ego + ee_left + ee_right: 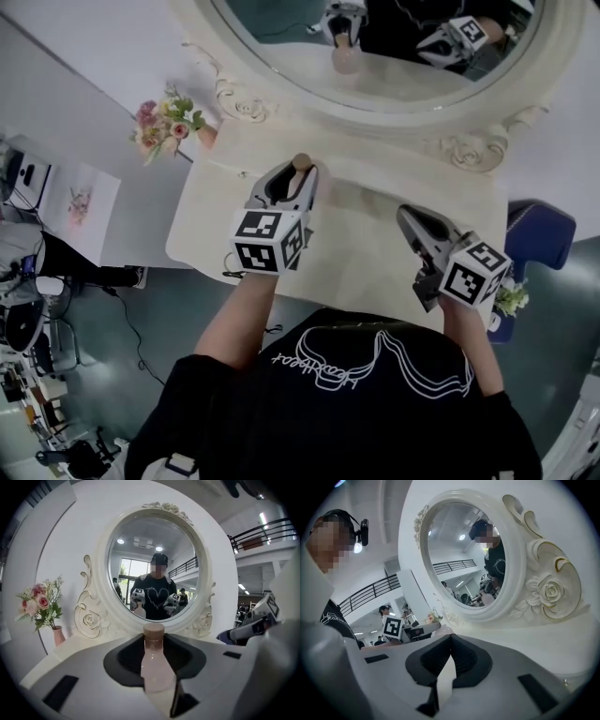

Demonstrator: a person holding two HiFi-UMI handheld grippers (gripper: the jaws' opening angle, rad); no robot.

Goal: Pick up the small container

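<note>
The small container [154,667] is a pale pink bottle with a brown cap [302,162]. It stands upright between the jaws of my left gripper [154,645], which is shut on its body. In the head view the left gripper [298,178] hangs over the back middle of the cream vanity table [375,258], facing the oval mirror [375,56]. The bottle's base is hidden by the jaws. My right gripper [405,214] is over the table's right side, apart from the bottle. In its own view the right gripper [450,639] has its jaws closed tip to tip with nothing between them.
A pink vase of flowers [169,122] stands at the table's back left corner, and it also shows in the left gripper view [42,606]. The mirror's carved frame [548,592] rises close behind the table. A blue chair [544,234] is to the right.
</note>
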